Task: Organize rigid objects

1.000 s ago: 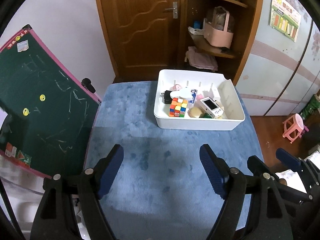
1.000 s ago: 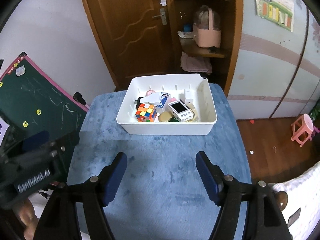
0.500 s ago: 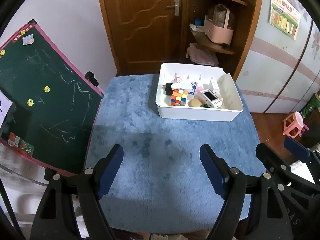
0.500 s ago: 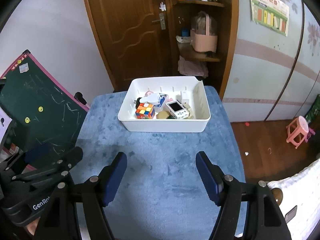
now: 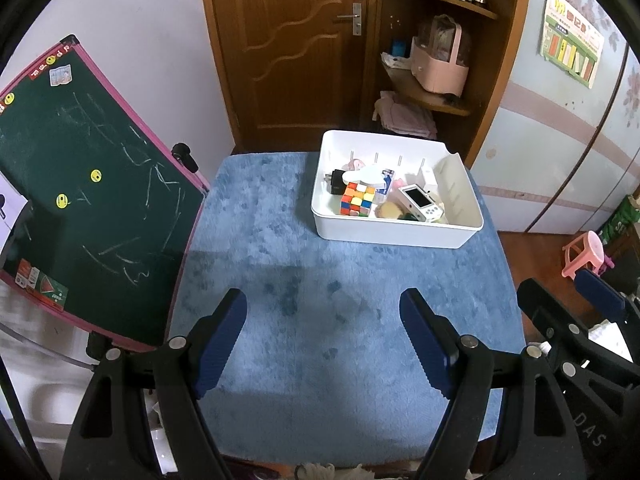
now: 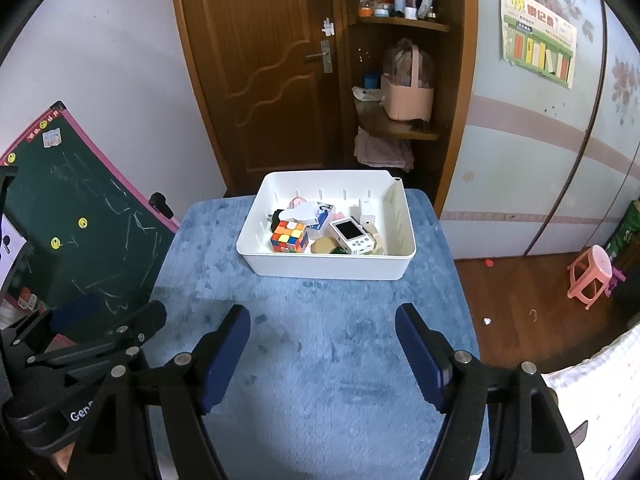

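Note:
A white bin [image 5: 394, 236] [image 6: 326, 268] stands at the far side of a blue plush table top [image 5: 320, 320] [image 6: 320, 340]. In it lie a coloured puzzle cube [image 5: 357, 199] [image 6: 289, 236], a small white handheld game [image 5: 420, 202] [image 6: 352, 235], a black plug [image 5: 337, 182] and several other small items. My left gripper [image 5: 323, 340] is open and empty above the near part of the table. My right gripper [image 6: 323, 352] is open and empty too, to the right of the left one; it shows in the left wrist view [image 5: 576, 320].
A green chalkboard with a pink frame [image 5: 80, 184] [image 6: 72, 232] leans at the table's left edge. Behind are a wooden door [image 5: 292, 48] and corner shelves with a pink basket [image 5: 440, 64]. A pink stool [image 6: 592, 276] stands on the floor at right.
Both grippers have pulled back and up from the bin, which now looks smaller and farther. Both stay open and empty.

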A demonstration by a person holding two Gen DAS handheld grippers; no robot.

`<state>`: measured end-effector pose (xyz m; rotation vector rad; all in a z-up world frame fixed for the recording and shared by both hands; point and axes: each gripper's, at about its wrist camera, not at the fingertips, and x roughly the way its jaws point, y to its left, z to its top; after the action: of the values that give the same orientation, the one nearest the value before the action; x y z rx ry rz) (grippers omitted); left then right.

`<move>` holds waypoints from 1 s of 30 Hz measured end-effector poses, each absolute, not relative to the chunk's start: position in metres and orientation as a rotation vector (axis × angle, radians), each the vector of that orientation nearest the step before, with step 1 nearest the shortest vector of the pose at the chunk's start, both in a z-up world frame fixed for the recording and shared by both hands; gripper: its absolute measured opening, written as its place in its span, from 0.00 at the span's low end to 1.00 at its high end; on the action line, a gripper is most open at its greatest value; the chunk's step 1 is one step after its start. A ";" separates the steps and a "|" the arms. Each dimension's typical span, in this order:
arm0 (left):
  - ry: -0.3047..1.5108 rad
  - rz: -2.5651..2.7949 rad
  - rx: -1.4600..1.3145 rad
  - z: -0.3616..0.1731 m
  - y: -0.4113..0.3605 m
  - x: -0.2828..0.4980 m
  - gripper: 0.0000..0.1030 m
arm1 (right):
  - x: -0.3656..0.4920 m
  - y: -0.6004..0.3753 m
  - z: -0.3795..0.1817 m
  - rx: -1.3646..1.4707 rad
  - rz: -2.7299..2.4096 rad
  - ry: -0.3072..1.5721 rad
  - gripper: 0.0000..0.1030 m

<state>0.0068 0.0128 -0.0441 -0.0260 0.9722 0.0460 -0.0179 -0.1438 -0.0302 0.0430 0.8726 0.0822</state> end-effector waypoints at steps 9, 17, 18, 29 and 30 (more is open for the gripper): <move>0.971 0.045 -0.022 -0.044 0.013 0.007 0.79 | -0.019 -0.142 -0.028 0.032 0.081 0.864 0.74; 0.965 0.049 -0.015 -0.038 0.015 0.010 0.79 | -0.018 -0.142 -0.027 0.028 0.079 0.863 0.74; 0.964 0.049 -0.014 -0.038 0.015 0.010 0.79 | -0.017 -0.142 -0.027 0.028 0.078 0.862 0.74; 0.966 0.053 -0.014 -0.038 0.013 0.010 0.79 | -0.017 -0.142 -0.027 0.028 0.074 0.864 0.74; 0.966 0.052 -0.014 -0.038 0.013 0.010 0.79 | -0.016 -0.143 -0.027 0.029 0.072 0.864 0.74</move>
<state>0.0105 0.0134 -0.0382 -0.0137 0.9663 0.0519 -0.0163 -0.1426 -0.0266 0.0285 0.8645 0.0723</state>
